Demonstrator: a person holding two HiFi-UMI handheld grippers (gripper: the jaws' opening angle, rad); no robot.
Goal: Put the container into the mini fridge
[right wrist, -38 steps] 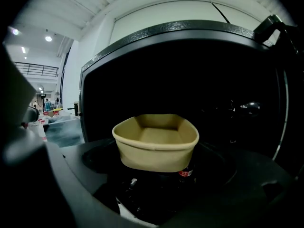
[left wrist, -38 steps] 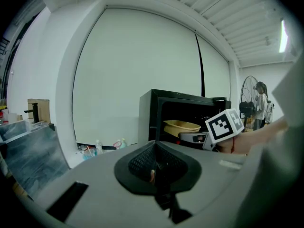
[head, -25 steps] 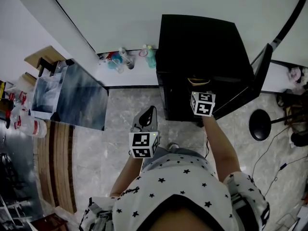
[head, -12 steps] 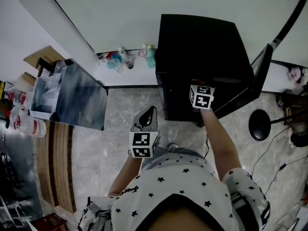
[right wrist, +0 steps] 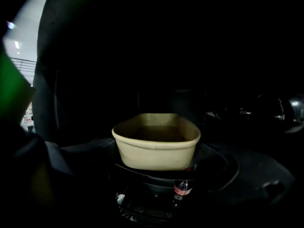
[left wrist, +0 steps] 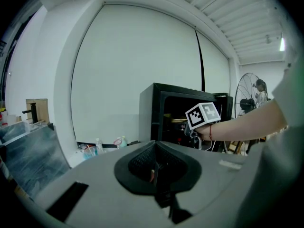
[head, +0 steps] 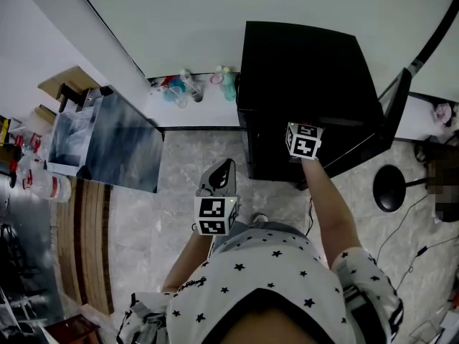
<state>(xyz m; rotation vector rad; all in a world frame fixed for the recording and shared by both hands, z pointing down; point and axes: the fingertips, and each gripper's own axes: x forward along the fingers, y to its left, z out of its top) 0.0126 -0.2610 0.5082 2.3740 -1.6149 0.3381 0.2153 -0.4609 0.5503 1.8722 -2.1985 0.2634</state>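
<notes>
Since my right claw (right wrist: 159,171), clamped on the tan container (right wrist: 156,144), had pushed deeper into the open mini fridge (head: 301,70), the container was inside its dark cabinet, release seemingly next, while my left claw (left wrist: 154,172) idled outside, jaws together and empty.

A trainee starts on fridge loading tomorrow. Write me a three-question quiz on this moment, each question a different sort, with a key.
1. True or false: the left tongs hold the container.
2. Where do the right tongs reach? A) into the open mini fridge B) down to the floor C) onto the fridge's top
3. Fill in: the bottle below the container has a ___ label.
Key: 1 false; 2 A; 3 red.
</notes>
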